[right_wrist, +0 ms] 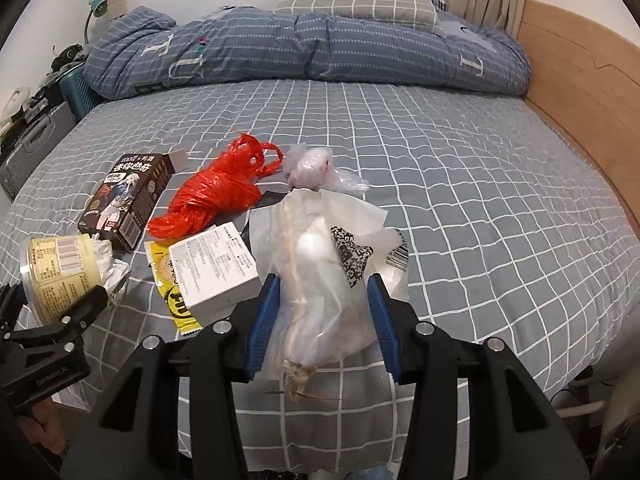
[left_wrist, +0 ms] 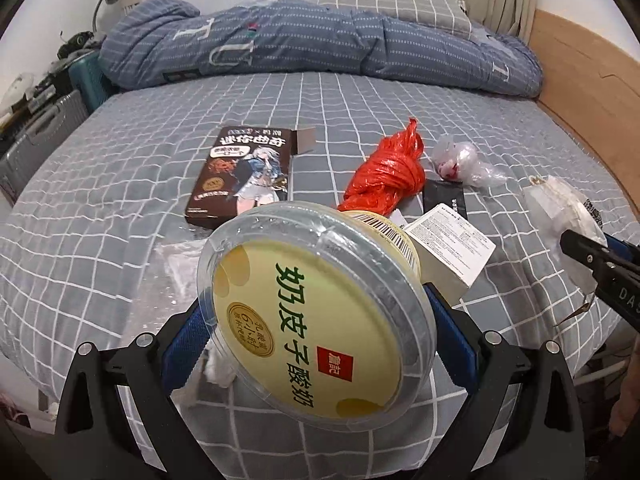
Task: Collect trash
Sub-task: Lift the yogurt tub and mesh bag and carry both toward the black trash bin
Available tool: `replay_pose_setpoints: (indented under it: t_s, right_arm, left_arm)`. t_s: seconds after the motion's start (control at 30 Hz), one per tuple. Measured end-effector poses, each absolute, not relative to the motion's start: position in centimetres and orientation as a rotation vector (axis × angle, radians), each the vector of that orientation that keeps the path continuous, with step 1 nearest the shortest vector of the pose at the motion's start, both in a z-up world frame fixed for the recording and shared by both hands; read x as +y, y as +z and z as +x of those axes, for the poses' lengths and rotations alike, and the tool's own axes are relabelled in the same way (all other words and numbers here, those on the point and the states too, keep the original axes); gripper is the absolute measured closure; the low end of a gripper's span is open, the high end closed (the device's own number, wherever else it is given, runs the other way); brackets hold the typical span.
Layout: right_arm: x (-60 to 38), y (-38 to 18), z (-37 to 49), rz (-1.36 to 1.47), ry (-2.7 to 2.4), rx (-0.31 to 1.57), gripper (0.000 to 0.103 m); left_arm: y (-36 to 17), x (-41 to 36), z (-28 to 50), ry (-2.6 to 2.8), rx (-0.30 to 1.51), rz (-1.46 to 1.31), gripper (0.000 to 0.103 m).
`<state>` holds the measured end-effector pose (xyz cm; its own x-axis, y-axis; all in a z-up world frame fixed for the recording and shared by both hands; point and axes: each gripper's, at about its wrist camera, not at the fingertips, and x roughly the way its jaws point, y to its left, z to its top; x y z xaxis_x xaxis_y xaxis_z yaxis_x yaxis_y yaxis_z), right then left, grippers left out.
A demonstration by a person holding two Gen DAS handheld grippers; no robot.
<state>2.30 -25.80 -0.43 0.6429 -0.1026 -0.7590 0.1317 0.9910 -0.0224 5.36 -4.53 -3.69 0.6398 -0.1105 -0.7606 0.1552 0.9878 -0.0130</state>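
Pinching the yogurt tub (left_wrist: pixel 320 320) in your left claw (left_wrist: pixel 316 320) and the clear bag (right_wrist: pixel 320 292) in your right claw (right_wrist: pixel 322 312), both above the bed (right_wrist: pixel 480 200), you're risking slippage: the tilted tub's lid could be popping loose.

The yoghurt tub (left_wrist: pixel 320 320) carries green characters "奶皮子酸奶" across its yellow lid, a red square logo with two small white characters, not legible, and a round gold seal showing "6小时" among smaller unreadable print. A barcode runs along the tub's side wall.

The brown snack box (left_wrist: pixel 244 172) bears large white characters "迷你曲奇" with a cartoon figure; its side shows a barcode in the right wrist view.

The white carton (right_wrist: pixel 216 276) has dense fine print, unreadable.

The clear bag (right_wrist: pixel 324 280) shows a QR code and a barcode.

The quilt (left_wrist: pixel 320 40) shows letters "T" and "U".
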Motion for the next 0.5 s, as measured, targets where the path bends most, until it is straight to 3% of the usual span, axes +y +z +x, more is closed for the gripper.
replay_pose_setpoints:
  t_s: [0.5]
  right_arm:
    - [-23.2,1.2,-1.1,0.018,-0.112,0.816,0.06]
  left_arm:
    - [-1.8,-2.9,1.6,-0.173,0.847,0.025,0.008]
